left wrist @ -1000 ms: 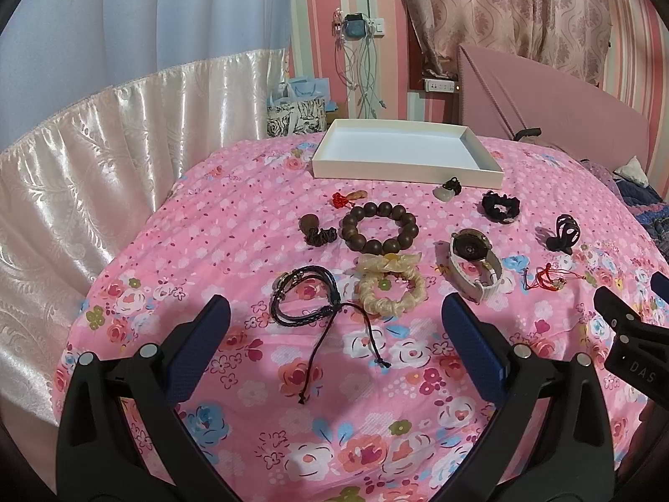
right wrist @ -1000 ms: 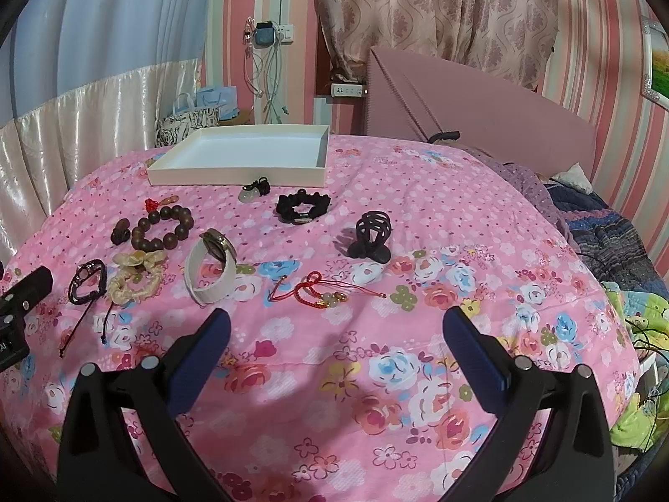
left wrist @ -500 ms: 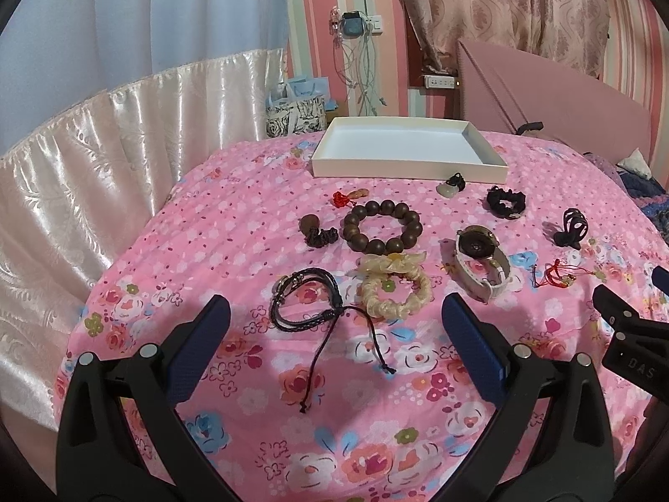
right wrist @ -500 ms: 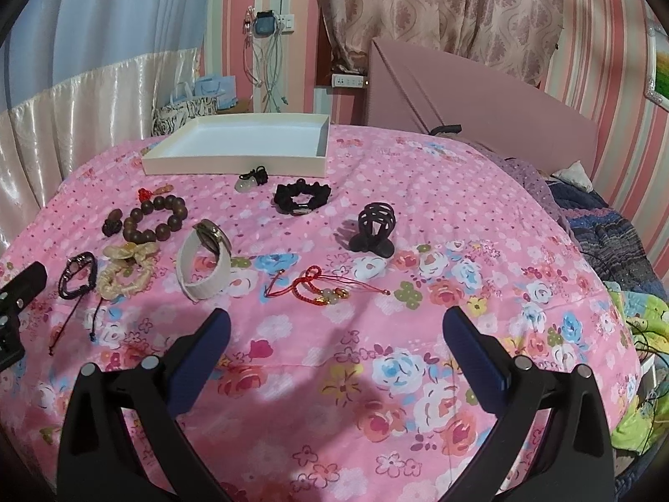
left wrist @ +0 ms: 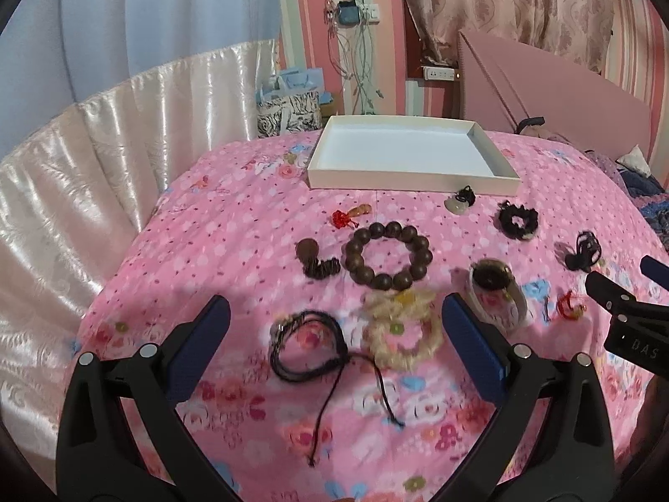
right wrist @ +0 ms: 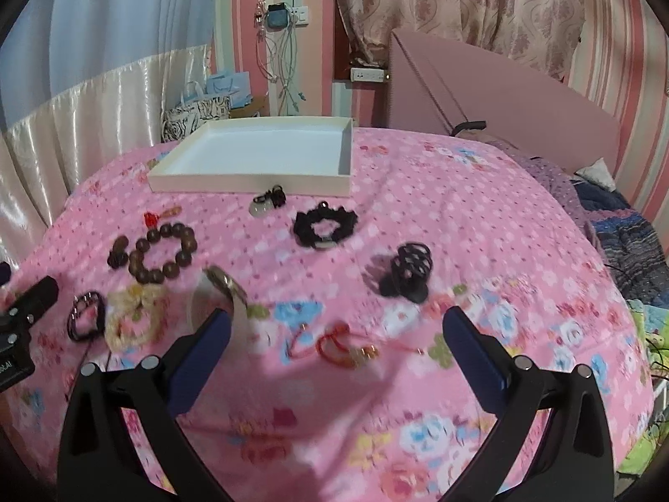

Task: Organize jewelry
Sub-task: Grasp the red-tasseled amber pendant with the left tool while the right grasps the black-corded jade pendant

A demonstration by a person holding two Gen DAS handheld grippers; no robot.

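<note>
- Jewelry lies scattered over the pink floral bed [left wrist: 234, 226], none of it yet in the white tray [left wrist: 401, 154] at the far side, so sorting looks barely begun.
- Left gripper [left wrist: 334, 334] hovers with jaws spread wide and empty, framing the black cord bracelet [left wrist: 307, 345] and cream scrunchie [left wrist: 403, 334]; likely its first picks, being nearest.
- Right gripper [right wrist: 334, 334] hangs likewise released, holding nothing, above the red knotted cord [right wrist: 347, 345], beside the white watch [right wrist: 217, 293].
- Wooden bead bracelet [left wrist: 389, 255], black scrunchie [right wrist: 324, 228] and black hair claw [right wrist: 407, 272] lie apart in the middle.
- Pale pendant [right wrist: 265, 203] sits just beside the tray's front wall.
</note>
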